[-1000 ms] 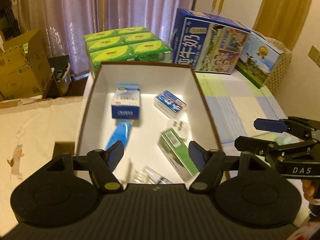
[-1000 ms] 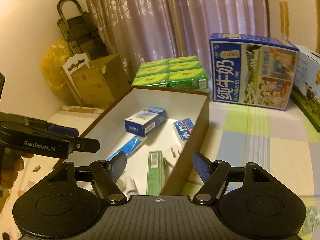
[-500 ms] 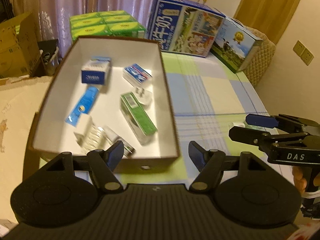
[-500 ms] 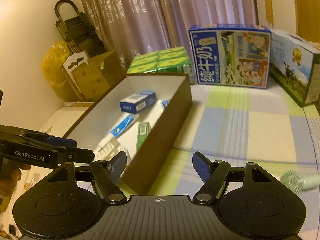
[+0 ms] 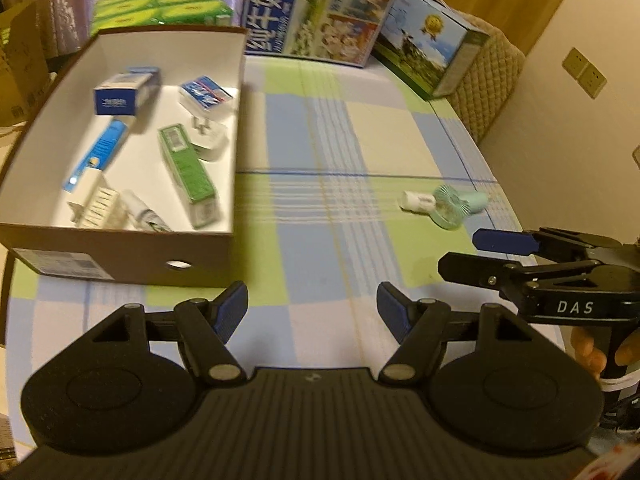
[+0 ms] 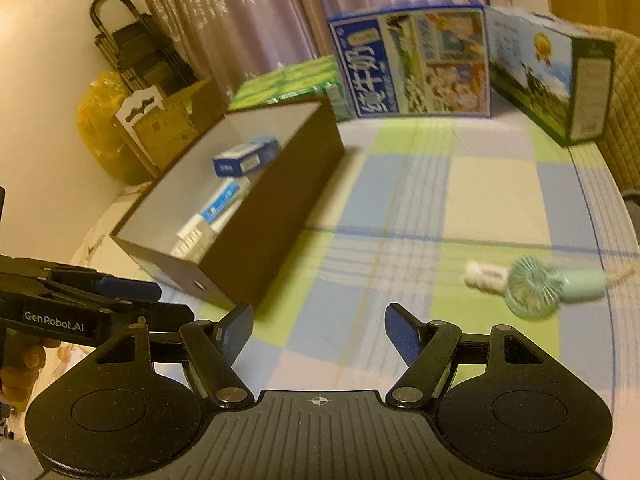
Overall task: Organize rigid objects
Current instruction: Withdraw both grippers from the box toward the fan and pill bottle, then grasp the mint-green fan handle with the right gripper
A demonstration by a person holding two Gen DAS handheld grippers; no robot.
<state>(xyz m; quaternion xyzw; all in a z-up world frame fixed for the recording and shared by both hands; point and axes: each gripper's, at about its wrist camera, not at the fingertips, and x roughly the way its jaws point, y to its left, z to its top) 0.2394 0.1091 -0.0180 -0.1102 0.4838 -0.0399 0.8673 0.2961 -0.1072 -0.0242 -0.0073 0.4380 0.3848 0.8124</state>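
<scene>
Currently both tools are spread, nothing between the fingers: left tool (image 5: pixel 313 312), right tool (image 6: pixel 319 334), both over the checked cloth (image 5: pixel 332 144) on the worktop.

Landmark: brown box (image 5: pixel 120 254), white inside. The left view looks down into it: blue-white carton (image 5: pixel 124 94) at the far end, small blue-red pack (image 5: pixel 205 94) beside that, white plug (image 5: pixel 210 140) against the right wall, green carton (image 5: pixel 188 170) lengthwise in the middle, blue tube (image 5: pixel 100 152) along the left side, white ridged item (image 5: pixel 100 208) and a clear-wrapped piece (image 5: pixel 142 212) at the near end. The right view sees the box (image 6: pixel 272 208) from its outer right wall, so only the blue-white carton (image 6: pixel 246 157), the blue tube (image 6: pixel 220 202) and the white ridged item (image 6: pixel 192 236) show; the rest is hidden by the wall.

Outside the box, well to its right: mint handheld fan (image 5: pixel 458 204), touching a small white cylinder (image 5: pixel 418 201). Same pair in the right view: fan (image 6: pixel 536 286), cylinder (image 6: pixel 486 274).

Each view catches the other tool at its edge, with part of a hand under it, cut off. Motion blur on the box contents; labels unreadable.

Behind the box: green packs (image 5: pixel 160 10), blue milk carton case (image 5: pixel 316 12), second case (image 5: pixel 432 56) to its right. Only the right view shows the yellow bag (image 6: pixel 100 120), cardboard box (image 6: pixel 172 124) and black rack (image 6: pixel 136 48) left of the box. Curtains (image 6: pixel 280 12) behind; wall socket (image 5: pixel 584 72) on the right in the left view.
</scene>
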